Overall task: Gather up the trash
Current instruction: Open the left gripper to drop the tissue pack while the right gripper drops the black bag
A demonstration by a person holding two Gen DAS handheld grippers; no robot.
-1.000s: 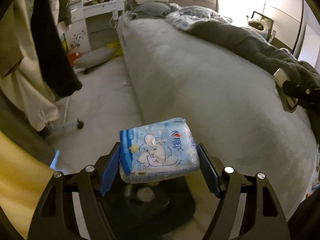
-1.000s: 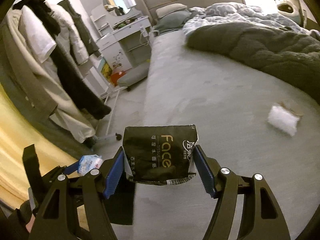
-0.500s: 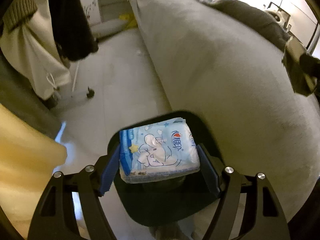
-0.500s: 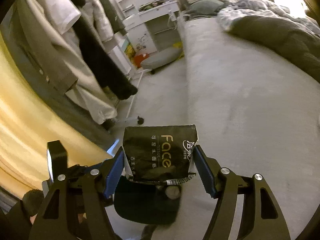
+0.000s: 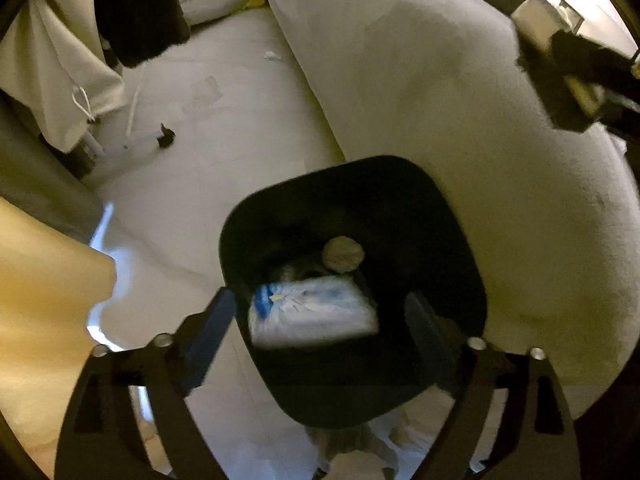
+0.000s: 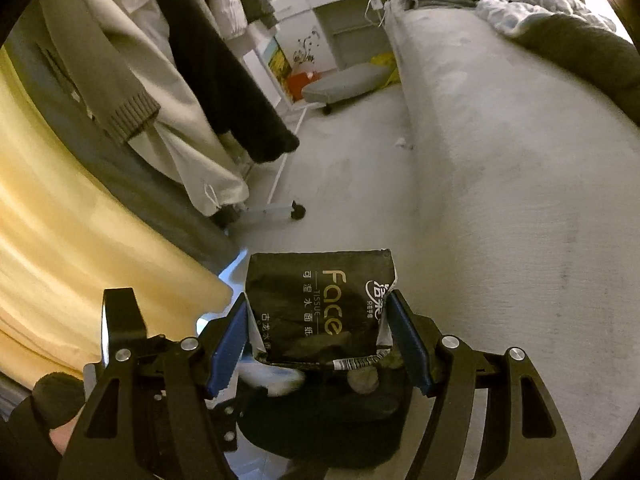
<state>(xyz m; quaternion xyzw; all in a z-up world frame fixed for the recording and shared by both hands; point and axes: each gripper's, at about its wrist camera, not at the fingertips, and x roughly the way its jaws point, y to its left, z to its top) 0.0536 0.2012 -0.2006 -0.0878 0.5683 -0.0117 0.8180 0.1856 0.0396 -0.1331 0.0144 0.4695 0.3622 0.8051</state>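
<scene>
1. Left wrist view: the left gripper (image 5: 320, 332) is seen above the black bin (image 5: 452, 240), its jaws opening with nothing pressed between them. The blue-and-white tissue pack (image 5: 312, 312) (blurred) lies free inside the bin, near a crumpled ball (image 5: 343, 255). The bed (image 5: 440, 100) stands just right of the bin.

2. Right wrist view: the right gripper (image 6: 318, 344) is clamped on a black tissue packet (image 6: 320, 304), held over the bin (image 6: 320, 432), near the bed's left side (image 6: 500, 160).

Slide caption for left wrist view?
Left gripper opening above the black bin; blue-white packet drops inside.
</scene>
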